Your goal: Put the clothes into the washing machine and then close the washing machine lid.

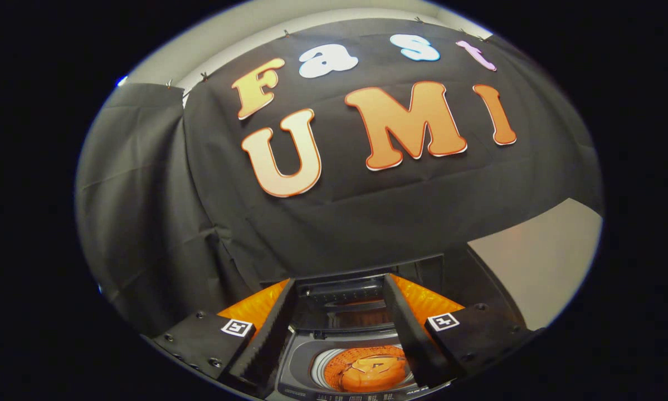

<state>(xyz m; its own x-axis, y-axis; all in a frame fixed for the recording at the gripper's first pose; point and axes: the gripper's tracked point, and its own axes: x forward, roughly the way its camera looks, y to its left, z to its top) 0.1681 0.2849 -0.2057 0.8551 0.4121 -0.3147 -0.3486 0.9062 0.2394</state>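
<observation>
— What does the camera on the claw (340,328) catch here?

— A small top-loading washing machine (311,362) sits low ahead, seen from above and slightly behind the two fingers (269,334), which frame it on either side.

— And the claw itself?

— Spread wide, with nothing between the fingers. They hang over the machine, touching neither it nor anything else.

— Where are the clothes?

— An orange garment (370,370) lies bunched inside the drum (325,367), visible through the round opening between the fingers.

— The lid?

— The lid (345,298) stands up at the back of the machine, beyond the opening, so the top is uncovered.

— What is the machine standing on?

— An orange surface (250,309) shows to both sides of it, just outside each finger; whether that is a table covering or a mat cannot be told.

— Anything else in the shot?

— A black cloth (161,223) hangs behind the machine as the booth's wall, with a pale wall (540,262) showing to the right of it.
</observation>
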